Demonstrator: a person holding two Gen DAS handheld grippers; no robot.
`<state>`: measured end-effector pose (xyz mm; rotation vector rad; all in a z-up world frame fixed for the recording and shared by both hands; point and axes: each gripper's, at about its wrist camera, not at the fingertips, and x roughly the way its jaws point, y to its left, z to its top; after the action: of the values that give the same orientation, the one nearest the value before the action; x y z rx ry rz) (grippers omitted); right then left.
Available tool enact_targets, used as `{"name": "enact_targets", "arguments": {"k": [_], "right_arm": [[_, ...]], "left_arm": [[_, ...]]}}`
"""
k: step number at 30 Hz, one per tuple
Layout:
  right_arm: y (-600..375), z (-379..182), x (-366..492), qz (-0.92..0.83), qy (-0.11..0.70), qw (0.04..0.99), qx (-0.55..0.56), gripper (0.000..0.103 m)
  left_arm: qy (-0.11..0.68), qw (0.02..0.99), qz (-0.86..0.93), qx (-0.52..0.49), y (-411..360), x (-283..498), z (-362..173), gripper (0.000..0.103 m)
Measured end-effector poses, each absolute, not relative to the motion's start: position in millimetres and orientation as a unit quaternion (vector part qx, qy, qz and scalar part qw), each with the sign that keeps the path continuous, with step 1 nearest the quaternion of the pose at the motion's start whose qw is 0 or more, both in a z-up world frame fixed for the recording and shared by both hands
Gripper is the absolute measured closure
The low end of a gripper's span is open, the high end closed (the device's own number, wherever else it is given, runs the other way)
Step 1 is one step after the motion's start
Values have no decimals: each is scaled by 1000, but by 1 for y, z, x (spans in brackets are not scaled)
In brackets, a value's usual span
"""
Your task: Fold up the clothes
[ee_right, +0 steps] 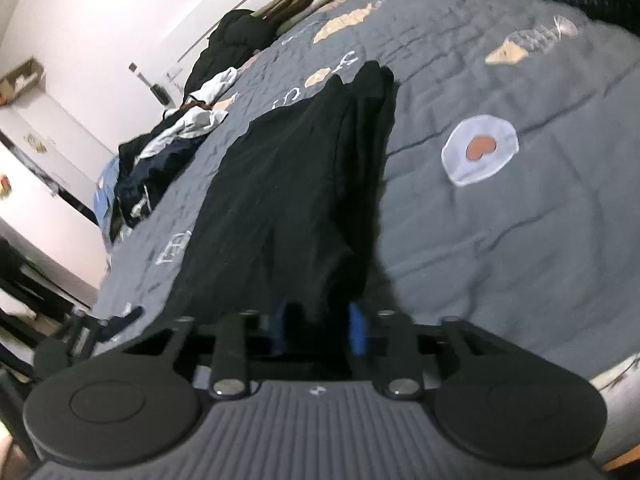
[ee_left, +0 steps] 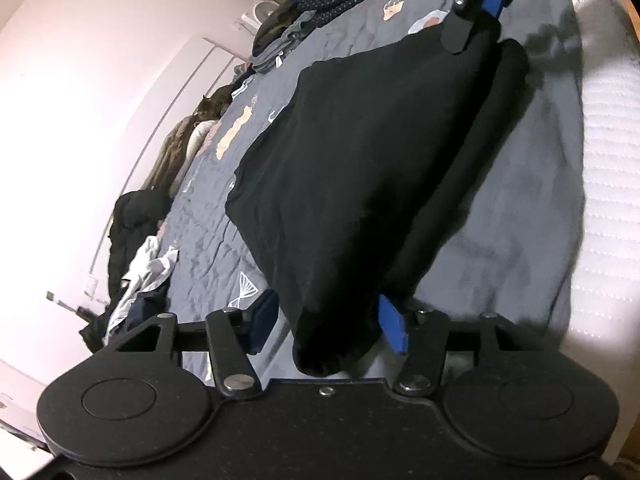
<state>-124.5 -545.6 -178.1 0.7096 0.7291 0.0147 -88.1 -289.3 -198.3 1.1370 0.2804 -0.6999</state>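
A: On the grey quilt (ee_left: 500, 248), black garment (ee_left: 360, 168) lies lengthwise, at least once folded as I read it: one long rolled edge runs along its right side. Unsorted heap of clothes (ee_left: 136, 280) sits left of the garment at the quilt's edge. Folded stack (ee_left: 320, 4) sits beyond the garment, at the far end.

B: Left gripper (ee_left: 326, 320)?

A: At the garment's near end. Blue fingers (ee_left: 394, 328) stand on either side of the cloth hanging there. Gap is wide; I cannot tell whether the pads actually press the fabric.

B: Right gripper (ee_right: 320, 330)?

A: At the garment's other end, fingers much closer together, with a bunch of black cloth between them. Looks clamped on that end, judging from the right wrist view. Picture is blurred, so moderate confidence.

B: Progress?

A: Judgement only. This garment: partway, narrowed to a long strip, not yet folded end to end. Whole task: folded stack beyond the garment suggests several pieces are done; heap to its left suggests more remain.
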Motion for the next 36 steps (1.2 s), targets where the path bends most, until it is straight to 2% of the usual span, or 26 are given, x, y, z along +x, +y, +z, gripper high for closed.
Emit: {"name": "enact_targets", "arguments": {"k": [2,4,14,17,21,24,26,27,28,29,34,36], "right_arm": [[-545,-176,-126,6,340,875,343,83],[-546,-173,-126,10,331,877,348,84],[-544,-174,-120,7,333,872,358,74],[-543,-175,-118,6,333,871,363,69],[-541,-176,-116,1,334,869,365,67],[-541,-177,-115,-4,336,867,368,67],[-541,-177,-114,-2,332,869,367,69],[-541,-176,-114,-3,329,872,362,72],[-540,-175,-114,-4,326,875,358,81],[-541,-174,-114,-4,325,876,357,95],[-548,-159,-122,21,288,870,399,95],[-547,-153,-123,38,279,868,409,95]], "left_arm": [[131,778,-328,519,-291,-84,-195,48],[131,777,-332,518,-293,-81,-194,48],[146,770,-384,488,-290,-87,-157,48],[128,747,-389,524,-298,-93,-165,48],[119,717,-389,566,-308,-93,-192,48],[108,717,-381,574,-309,-87,-200,60],[115,718,-386,567,-307,-83,-199,82],[120,719,-390,563,-306,-82,-198,85],[120,718,-391,563,-305,-81,-196,88],[119,718,-391,563,-303,-80,-195,95],[125,739,-380,542,-293,-67,-177,96],[118,733,-369,559,-292,-65,-180,91]]}}
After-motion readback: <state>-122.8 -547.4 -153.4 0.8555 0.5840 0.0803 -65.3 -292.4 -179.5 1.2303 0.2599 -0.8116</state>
